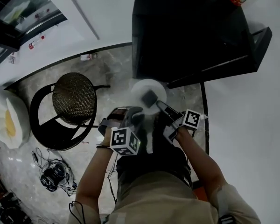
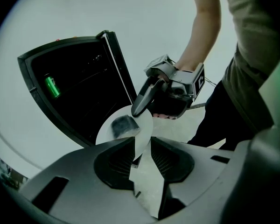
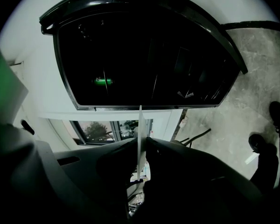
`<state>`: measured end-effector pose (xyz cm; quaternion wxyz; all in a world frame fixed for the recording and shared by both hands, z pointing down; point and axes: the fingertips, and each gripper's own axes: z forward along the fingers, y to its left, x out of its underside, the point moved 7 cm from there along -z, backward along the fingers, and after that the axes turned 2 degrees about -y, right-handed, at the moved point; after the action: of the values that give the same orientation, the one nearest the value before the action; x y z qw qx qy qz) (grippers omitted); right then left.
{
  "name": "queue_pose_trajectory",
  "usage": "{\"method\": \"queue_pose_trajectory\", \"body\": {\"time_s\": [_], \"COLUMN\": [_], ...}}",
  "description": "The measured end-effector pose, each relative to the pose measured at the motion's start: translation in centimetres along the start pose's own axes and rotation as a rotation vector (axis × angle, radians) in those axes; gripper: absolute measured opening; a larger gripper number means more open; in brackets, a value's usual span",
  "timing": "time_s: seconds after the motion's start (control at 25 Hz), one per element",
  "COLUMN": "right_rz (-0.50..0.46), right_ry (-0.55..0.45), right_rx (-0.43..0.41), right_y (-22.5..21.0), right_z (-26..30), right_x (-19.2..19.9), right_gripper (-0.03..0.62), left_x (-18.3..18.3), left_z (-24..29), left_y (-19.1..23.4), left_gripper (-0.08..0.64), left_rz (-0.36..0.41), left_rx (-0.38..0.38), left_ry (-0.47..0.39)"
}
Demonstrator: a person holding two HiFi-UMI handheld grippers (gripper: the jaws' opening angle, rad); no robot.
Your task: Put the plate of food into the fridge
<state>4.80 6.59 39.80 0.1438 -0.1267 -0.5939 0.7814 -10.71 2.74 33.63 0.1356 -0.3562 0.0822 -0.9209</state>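
a home-like room: black mini fridge (image 1: 191, 31), wicker chair (image 1: 74, 99), marble floor (image 1: 115, 69)

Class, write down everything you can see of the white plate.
The plate is round, white, thin and flat, smooth-looking. It is held about level before the open black fridge, a dark block of food on top. The left gripper and the right gripper each pinch its rim.

The left gripper (image 2: 141, 146) pinches the near rim of the white plate (image 2: 142, 129) between its jaws, with the plate tilted up just ahead of them. A dark block of food (image 2: 124, 125) sits on it, ahead and left. The right gripper (image 2: 139, 107) holds the far rim (a hand behind it). Further ahead-left gapes the open fridge (image 2: 84, 104), with a green can (image 2: 52, 86) inside.
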Motion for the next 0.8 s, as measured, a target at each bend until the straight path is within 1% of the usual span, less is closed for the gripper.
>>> {"method": "queue_pose_trajectory", "body": {"time_s": [0.12, 0.28, 0.48, 0.68, 0.8], "right_rz": [0.009, -0.009, 0.009, -0.011, -0.029], "right_ry": [0.001, 0.03, 0.049, 0.08, 0.103], "right_rx": [0.012, 0.018, 0.057, 0.085, 0.088], "right_y": [-1.0, -2.7, -4.7, -6.8, -7.6], "right_z": [-0.1, 0.5, 1.0, 1.4, 1.8], "right_x": [-0.8, -2.0, -3.1, -4.0, -4.5], "right_gripper": [0.044, 0.044, 0.044, 0.044, 0.044], "left_x": [-0.1, 0.2, 0.4, 2.0, 2.5], "left_z": [1.6, 4.2, 6.8, 9.1, 10.3], "left_y": [-0.3, -0.8, -0.7, -1.5, -1.7], "left_gripper": [0.109, 0.109, 0.109, 0.109, 0.109], "left_rz": [0.013, 0.043, 0.028, 0.03, 0.024], "left_rx": [0.005, 0.02, 0.025, 0.039, 0.041], "left_ry": [0.018, 0.058, 0.065, 0.095, 0.094]}}
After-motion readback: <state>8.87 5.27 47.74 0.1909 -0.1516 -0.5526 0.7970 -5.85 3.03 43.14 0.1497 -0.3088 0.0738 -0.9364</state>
